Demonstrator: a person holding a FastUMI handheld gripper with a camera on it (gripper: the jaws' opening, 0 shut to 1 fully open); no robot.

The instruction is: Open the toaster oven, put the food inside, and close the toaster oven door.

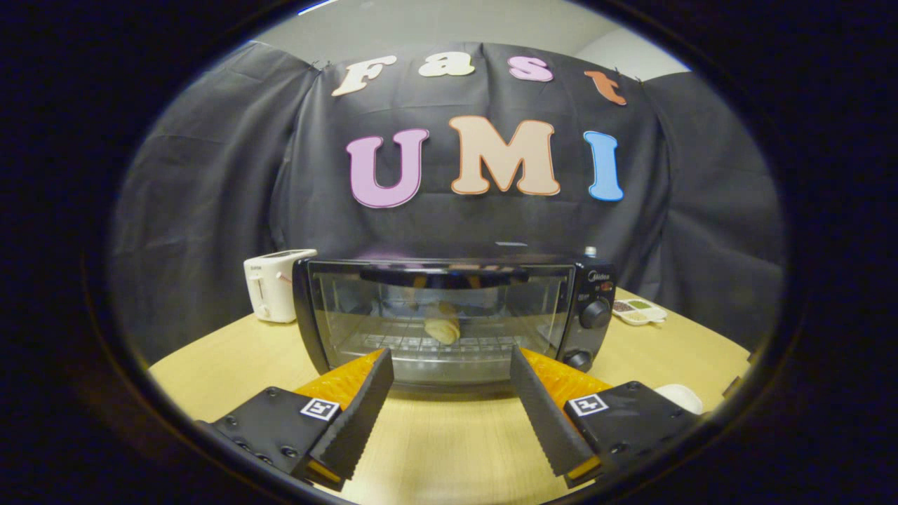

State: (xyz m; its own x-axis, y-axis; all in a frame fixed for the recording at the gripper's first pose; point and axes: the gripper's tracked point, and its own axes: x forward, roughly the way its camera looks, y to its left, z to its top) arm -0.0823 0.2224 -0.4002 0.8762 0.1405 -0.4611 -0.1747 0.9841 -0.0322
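A black toaster oven stands on the wooden table just beyond my fingers, its glass door shut and its dark handle across the top of the door. Through the glass a pale piece of food lies on the wire rack inside. My gripper is open, its two black ribbed fingers spread wide in front of the oven door with nothing between them. The fingertips sit level with the lower part of the door, a short way off it.
A white toaster stands left of the oven at the back. A small white divided dish with dark and green contents sits to the oven's right. A white rounded object lies by the right finger. Two knobs mark the oven's right panel.
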